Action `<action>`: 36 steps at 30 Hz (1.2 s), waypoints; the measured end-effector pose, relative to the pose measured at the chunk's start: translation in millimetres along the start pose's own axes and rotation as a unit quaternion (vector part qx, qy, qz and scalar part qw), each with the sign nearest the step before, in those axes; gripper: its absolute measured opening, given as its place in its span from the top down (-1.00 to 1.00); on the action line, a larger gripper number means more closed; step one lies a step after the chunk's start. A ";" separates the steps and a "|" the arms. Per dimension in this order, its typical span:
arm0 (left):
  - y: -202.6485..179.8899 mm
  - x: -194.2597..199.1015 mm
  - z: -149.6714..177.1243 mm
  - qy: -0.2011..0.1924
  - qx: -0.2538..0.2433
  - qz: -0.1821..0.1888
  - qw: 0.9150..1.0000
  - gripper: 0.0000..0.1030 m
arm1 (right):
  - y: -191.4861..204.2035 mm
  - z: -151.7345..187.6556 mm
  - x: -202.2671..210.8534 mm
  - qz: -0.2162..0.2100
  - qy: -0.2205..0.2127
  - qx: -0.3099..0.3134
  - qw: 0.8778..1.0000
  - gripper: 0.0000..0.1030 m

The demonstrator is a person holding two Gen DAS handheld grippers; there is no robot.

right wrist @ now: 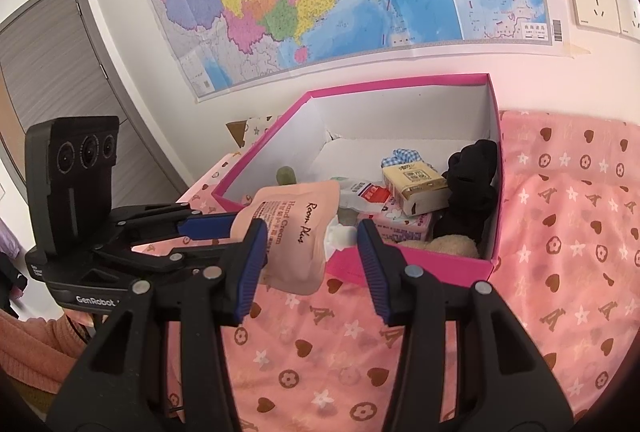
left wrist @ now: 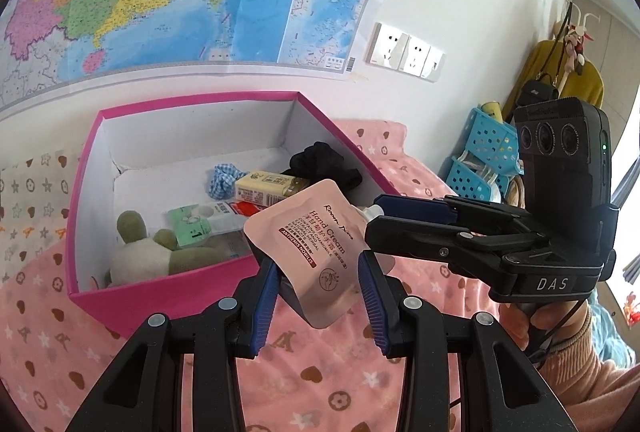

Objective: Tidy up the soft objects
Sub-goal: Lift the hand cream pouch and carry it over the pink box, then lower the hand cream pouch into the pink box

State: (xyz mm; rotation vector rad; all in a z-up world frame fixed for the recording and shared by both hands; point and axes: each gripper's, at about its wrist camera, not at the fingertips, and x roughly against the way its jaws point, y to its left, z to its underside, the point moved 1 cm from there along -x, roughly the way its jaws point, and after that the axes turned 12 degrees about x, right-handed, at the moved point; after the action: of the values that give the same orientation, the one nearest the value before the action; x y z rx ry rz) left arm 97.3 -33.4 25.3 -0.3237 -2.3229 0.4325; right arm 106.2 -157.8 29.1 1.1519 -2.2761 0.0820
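The pink hand cream pouch (left wrist: pixel 316 252), a flat, glossy sachet with a white spout, is held in the air just in front of the magenta cardboard box (left wrist: pixel 86 200). It is pinched at its lower corner by the narrowed left tongs (right wrist: pixel 230 226), which are angled downward. The spout end is gripped by the right tongs (left wrist: pixel 374 210), set across from the side. A pink printed bedsheet (left wrist: pixel 320 372) lies beneath.

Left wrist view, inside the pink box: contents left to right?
Green-and-white plush toy → green-labelled tube → blue checked scrunchie → yellow tissue pack → black fabric item. The hand cream pouch hangs in front of the box, not in it.
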 end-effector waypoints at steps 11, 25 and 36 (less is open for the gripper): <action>2.7 -1.4 -5.2 -0.003 0.004 -0.002 1.000 0.24 | -1.5 -5.7 -0.7 0.000 -0.004 0.004 1.000 0.03; 3.4 -0.4 -9.8 -0.010 0.007 -0.006 1.000 0.24 | -1.6 -8.8 -3.4 0.000 -0.007 0.005 1.000 0.03; 4.6 -0.7 -11.5 -0.012 0.008 -0.005 1.000 0.24 | -3.0 -12.1 -3.8 0.001 -0.008 0.007 1.000 0.03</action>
State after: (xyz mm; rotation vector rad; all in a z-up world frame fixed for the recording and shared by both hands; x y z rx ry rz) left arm 106.4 -27.1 30.7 -0.2997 -2.3428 0.4513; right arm 115.9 -153.3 36.6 1.1607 -2.2945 0.0890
